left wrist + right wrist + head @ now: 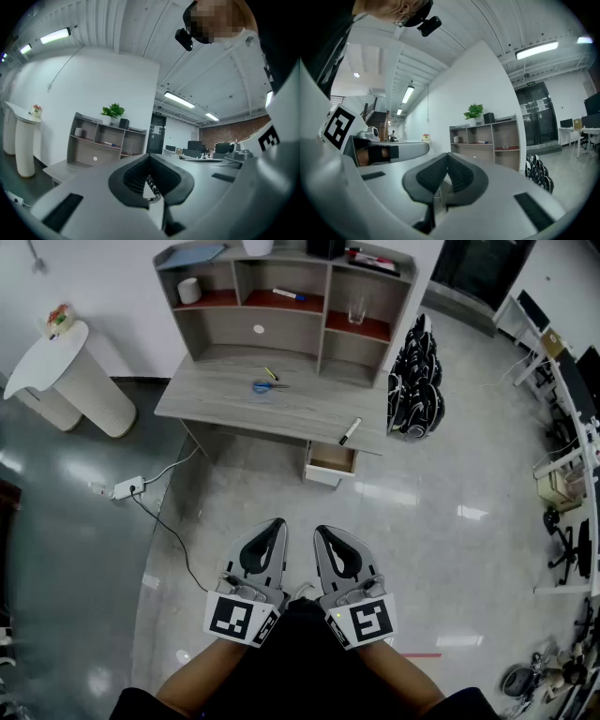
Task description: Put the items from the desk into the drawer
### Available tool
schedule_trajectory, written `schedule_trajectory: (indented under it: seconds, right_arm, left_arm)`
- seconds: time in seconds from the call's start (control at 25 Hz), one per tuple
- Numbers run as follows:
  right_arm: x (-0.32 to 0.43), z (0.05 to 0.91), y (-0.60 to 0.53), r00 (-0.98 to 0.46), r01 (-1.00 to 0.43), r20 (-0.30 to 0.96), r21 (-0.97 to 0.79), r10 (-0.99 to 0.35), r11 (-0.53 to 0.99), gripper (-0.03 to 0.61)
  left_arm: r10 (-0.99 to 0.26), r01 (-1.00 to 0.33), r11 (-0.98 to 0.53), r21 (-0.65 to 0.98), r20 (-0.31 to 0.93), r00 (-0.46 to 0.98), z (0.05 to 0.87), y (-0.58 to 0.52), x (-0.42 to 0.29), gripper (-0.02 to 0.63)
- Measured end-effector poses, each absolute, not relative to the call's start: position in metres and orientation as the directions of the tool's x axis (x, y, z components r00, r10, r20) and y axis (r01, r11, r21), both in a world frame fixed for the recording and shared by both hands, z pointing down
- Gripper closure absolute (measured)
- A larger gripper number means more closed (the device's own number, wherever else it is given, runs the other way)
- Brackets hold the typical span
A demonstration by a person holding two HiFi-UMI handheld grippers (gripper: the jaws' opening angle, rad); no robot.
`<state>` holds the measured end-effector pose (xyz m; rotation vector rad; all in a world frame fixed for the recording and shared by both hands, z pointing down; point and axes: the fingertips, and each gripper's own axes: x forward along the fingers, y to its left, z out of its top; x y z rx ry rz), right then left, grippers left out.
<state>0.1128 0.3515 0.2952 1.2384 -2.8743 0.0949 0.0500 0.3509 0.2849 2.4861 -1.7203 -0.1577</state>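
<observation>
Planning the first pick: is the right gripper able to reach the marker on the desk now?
Probably not yet: the right gripper is shut and far back, with a stretch of floor between it and the marker. Nothing blocks the way.

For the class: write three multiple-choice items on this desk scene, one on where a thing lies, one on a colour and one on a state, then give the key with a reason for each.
1. Where does the black marker lie?
A. on a shelf
B. at the front right edge of the desk
C. on the floor

2. What colour are the handles of the scissors?
A. red
B. blue
C. yellow

3. The drawer under the desk is:
A. shut
B. pulled open
C. taken out

Key: 1 B, the marker rests on the desktop just above the drawer. 2 B, the handles show blue against the grey top. 3 B, the drawer juts out from under the desk and its brown inside shows.
</observation>
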Motion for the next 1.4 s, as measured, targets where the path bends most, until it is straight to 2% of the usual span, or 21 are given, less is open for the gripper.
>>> schedule_trajectory:
  seconds: [0.28, 0.64, 1.0, 1.4]
  right_arm:
    - [0.132, 0.296, 0.345, -0.653, -0.757, -0.006, 0.000, -0.757, 0.653, 0.560]
    - [0.120, 0.319, 0.309, -0.666, -0.746, 0.061, -0.038, -0.743, 0.665, 0.558]
    - [0.079, 0.329, 0.237, -0.644, -0.763, 0.100, -0.024, -0.758, 0.646, 0.558]
    - [-0.006, 0.347, 0.148, -0.674, -0.718, 0.233, 0.016, -0.701, 0.696, 0.558]
  left_arm:
    - [-0.952, -0.934, -0.305, 0.186, -0.043, 0.302, 0.291, 0.347, 0.043, 0.611]
    - [-0.959, -0.945, -0.279, 0.173, -0.007, 0.282, 0.307, 0.315, 0.024, 0.611]
    - [-0.966, -0.951, -0.252, 0.179, 0.014, 0.259, 0.318, 0.246, -0.032, 0.611]
    - [-0.970, -0.954, -0.233, 0.186, 0.028, 0.243, 0.320, 0.162, -0.117, 0.611]
